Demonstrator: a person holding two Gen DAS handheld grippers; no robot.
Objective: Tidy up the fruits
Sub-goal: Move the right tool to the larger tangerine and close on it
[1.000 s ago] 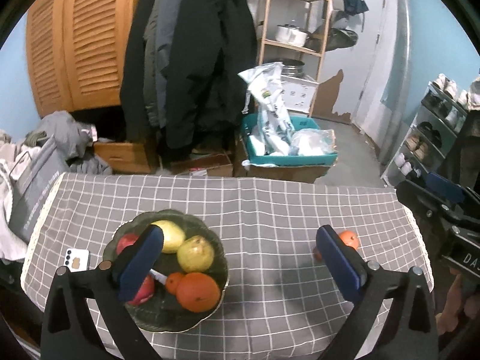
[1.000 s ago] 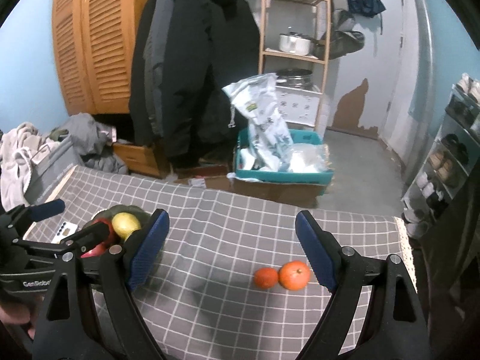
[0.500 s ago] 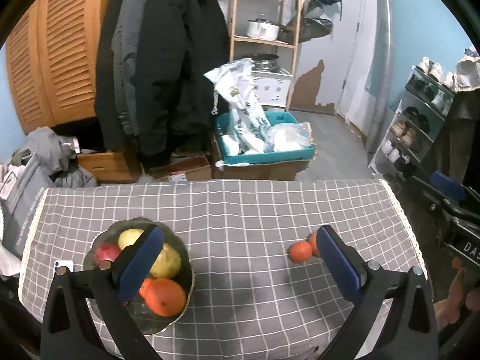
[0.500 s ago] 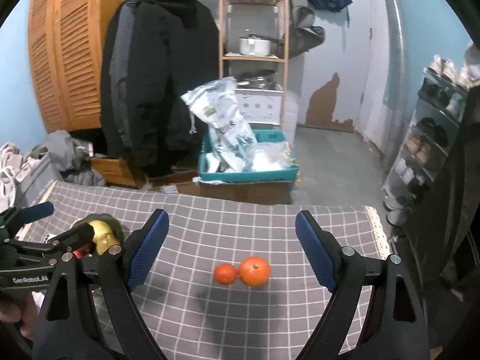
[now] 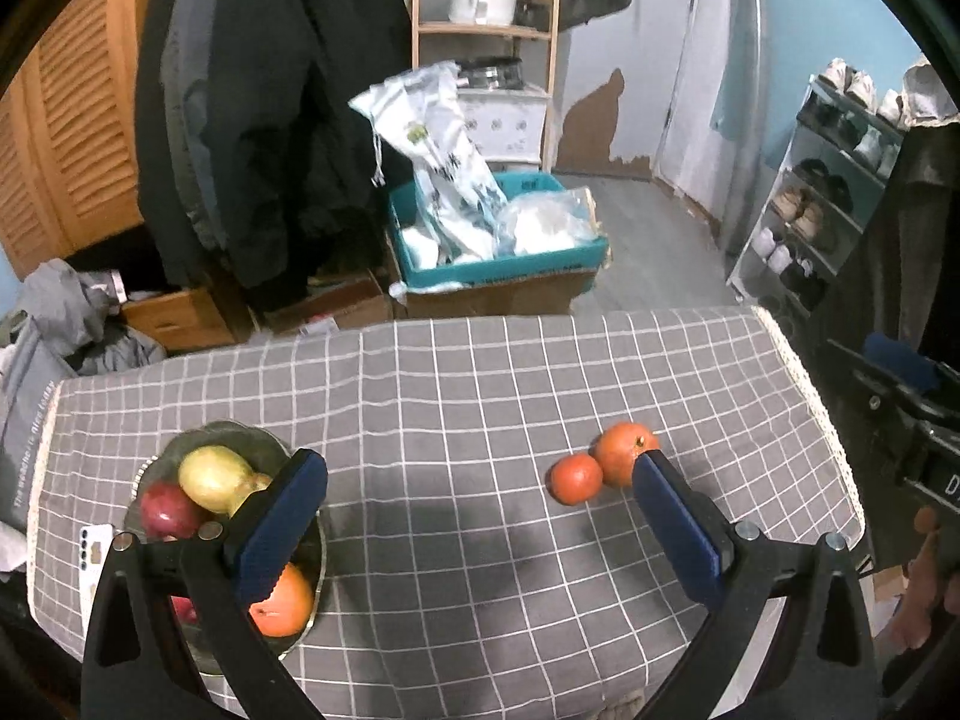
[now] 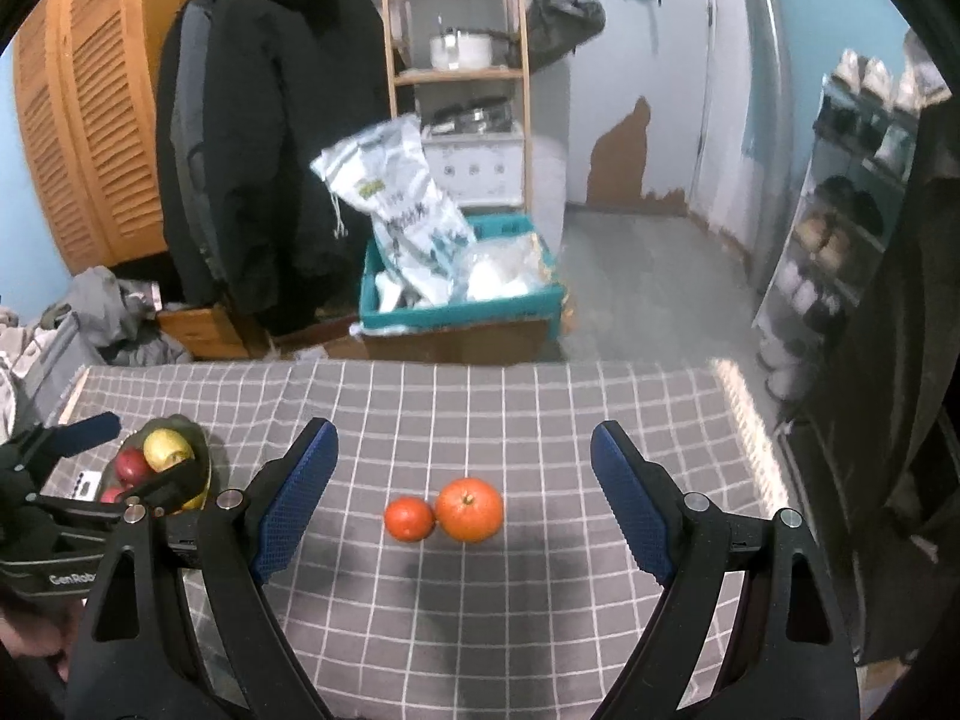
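Far left on the grey checked tablecloth [image 5: 480,408]: a dark glass bowl [image 5: 157,465] already loaded with a yellow-green pear [image 5: 213,485], a red apple [image 5: 168,513] and an orange [image 5: 282,599]; more fruit probably hidden under the gripper body. Beside the bowl, at the cloth's edge, a white phone [image 5: 95,546].

Above the bowl's right side: left gripper [image 5: 474,531], spread wide, nothing between the blue pads [image 5: 282,525], only bare cloth in the gap.

Right of centre: two loose fruits, touching — a small tangerine [image 6: 409,518] on the left, a larger orange fruit [image 6: 469,509] with its stem dimple facing up on the right. Well apart from the bowl.

Framing both: right gripper [image 6: 465,501], also splayed fully, holding nothing, the pair lying in the gap a little ahead of the tips.

Handling, as a judgement: round, firm-skinned, fairly light, prone to rolling on the soft cloth; slightly waxy peel, yet ribbed pads likely to bite well. Best taken one at a time across the widest belt, pads on opposite sides. Contact between the two a nuisance — closing on one apt to nudge the other away. Moderate squeeze only, since a hard pinch bruises the flesh. Tangerine softer, looser-skinned, needing the gentler grip.
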